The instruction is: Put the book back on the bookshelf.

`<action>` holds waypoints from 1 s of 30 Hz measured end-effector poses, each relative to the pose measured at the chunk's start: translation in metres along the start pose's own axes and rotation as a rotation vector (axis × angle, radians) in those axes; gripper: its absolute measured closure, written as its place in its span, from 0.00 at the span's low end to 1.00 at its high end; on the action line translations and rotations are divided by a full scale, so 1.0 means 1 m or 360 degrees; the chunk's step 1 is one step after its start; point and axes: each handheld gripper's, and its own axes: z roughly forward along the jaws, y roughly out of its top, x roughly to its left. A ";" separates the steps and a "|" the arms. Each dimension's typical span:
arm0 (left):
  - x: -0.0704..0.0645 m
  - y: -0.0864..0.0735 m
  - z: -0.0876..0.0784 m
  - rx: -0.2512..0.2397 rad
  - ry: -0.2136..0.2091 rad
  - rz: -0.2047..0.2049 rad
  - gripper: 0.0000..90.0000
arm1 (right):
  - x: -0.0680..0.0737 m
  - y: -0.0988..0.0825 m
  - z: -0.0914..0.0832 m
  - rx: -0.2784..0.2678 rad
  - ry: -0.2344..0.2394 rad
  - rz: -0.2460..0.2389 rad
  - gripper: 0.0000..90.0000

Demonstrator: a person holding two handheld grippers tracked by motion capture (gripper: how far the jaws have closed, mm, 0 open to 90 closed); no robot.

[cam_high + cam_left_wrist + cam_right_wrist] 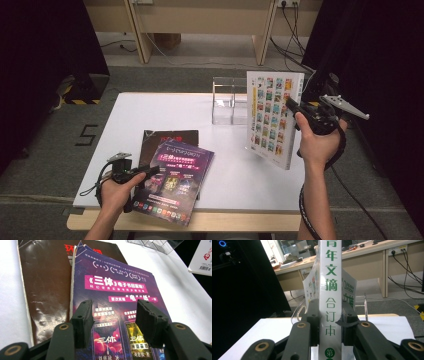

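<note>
Right gripper [296, 108] clamped on the spine of a thick white book [272, 117], held upright off the table.

Its two black jaws press on either side of the spine, which carries green Chinese characters running top to bottom; the cover facing the person is white with a grid of small coloured pictures. The book's long axis stands roughly vertical, top edge up, tilted slightly, above the right part of the white table [165, 110], just beside a clear acrylic holder [227, 100]. The left gripper [152, 171] rests low at the near left, jaws apart, over a purple magazine [175, 182]; whether its pads touch the cover cannot be told. That magazine lies flat, overlapping a dark brown magazine [167, 137] under it.
</note>
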 end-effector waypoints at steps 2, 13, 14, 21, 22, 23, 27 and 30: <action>0.000 0.000 0.000 -0.0004 -0.0002 0.0000 0.52 | -0.001 0.001 0.000 -0.0004 -0.0009 -0.0002 0.83; 0.000 0.000 0.000 -0.0002 -0.0002 -0.0002 0.52 | -0.005 0.007 0.004 -0.0020 -0.0048 -0.0001 0.83; 0.000 0.000 0.000 -0.0002 -0.0002 -0.0002 0.52 | -0.005 0.007 0.004 -0.0021 -0.0057 0.0000 0.83; 0.001 0.000 -0.001 -0.0007 0.0001 -0.0004 0.52 | -0.008 0.008 0.007 -0.0023 -0.0059 0.0005 0.83; 0.001 0.000 0.000 -0.0005 -0.0001 -0.0003 0.52 | -0.008 0.009 0.008 -0.0022 -0.0066 0.0001 0.83; 0.001 0.000 0.000 -0.0006 -0.0002 -0.0002 0.52 | -0.008 0.010 0.008 -0.0024 -0.0069 -0.0003 0.83; 0.001 0.000 0.000 -0.0004 -0.0001 -0.0003 0.52 | -0.008 0.012 0.009 -0.0032 -0.0078 -0.0001 0.83; 0.001 0.000 0.000 0.0001 -0.0004 0.0000 0.52 | -0.008 0.013 0.011 -0.0033 -0.0083 -0.0005 0.83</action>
